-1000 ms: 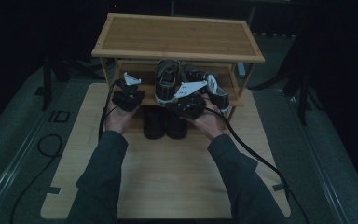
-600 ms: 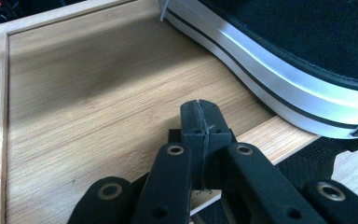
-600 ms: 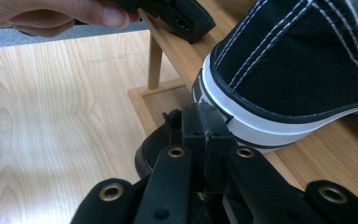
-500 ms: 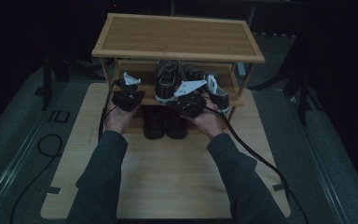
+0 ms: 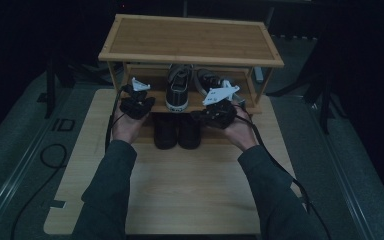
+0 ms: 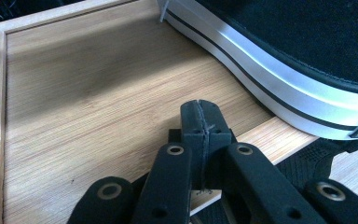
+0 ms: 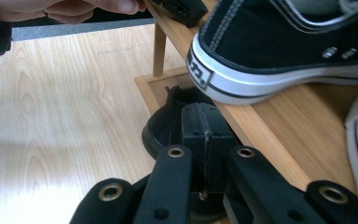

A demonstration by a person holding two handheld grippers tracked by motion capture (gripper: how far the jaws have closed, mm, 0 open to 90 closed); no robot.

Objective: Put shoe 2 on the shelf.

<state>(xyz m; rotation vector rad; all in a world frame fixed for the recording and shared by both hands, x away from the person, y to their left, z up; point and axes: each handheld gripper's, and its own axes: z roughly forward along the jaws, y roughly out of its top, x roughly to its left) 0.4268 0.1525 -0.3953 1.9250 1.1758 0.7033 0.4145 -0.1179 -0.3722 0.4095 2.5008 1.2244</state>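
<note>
Bamboo rack, high view: a light wooden two-tier shoe rack [image 5: 190, 40] stands at the top centre of the frame, at the far end of a pale wooden table [image 5: 180, 190].
Sneakers, high view: a black canvas sneaker with a white rubber sole [image 5: 178, 89] sits at the centre of the middle shelf, heel toward the camera; a second sneaker of the same kind [image 5: 209, 80] lies just to its right.
Dark shoes, high view: a pair of plain black shoes [image 5: 177, 131] stands on the lowest level below the sneakers, at frame centre.
Left gripper, high view: the black left gripper [image 5: 136, 104] is held left of centre, at the front edge of the middle shelf, just left of the central sneaker.
Right gripper, high view: the black right gripper [image 5: 215, 112] with its grey plate is held right of centre, in front of the shelf edge, close to the black shoes.
Left gripper view: the jaws [image 6: 200, 122] rise from the bottom centre pressed flat together, nothing between them; they lie over the bamboo shelf board [image 6: 98, 93], and the sneaker's white sole with its black stripe [image 6: 279, 84] fills the upper right, near but apart.
Right gripper view: the jaws [image 7: 204, 123] meet with nothing gripped; a black shoe [image 7: 168, 126] lies right behind them at centre, the sneaker's heel [image 7: 242, 70] overhangs the shelf edge at upper right, and the other hand [image 7: 60, 9] shows at upper left.
</note>
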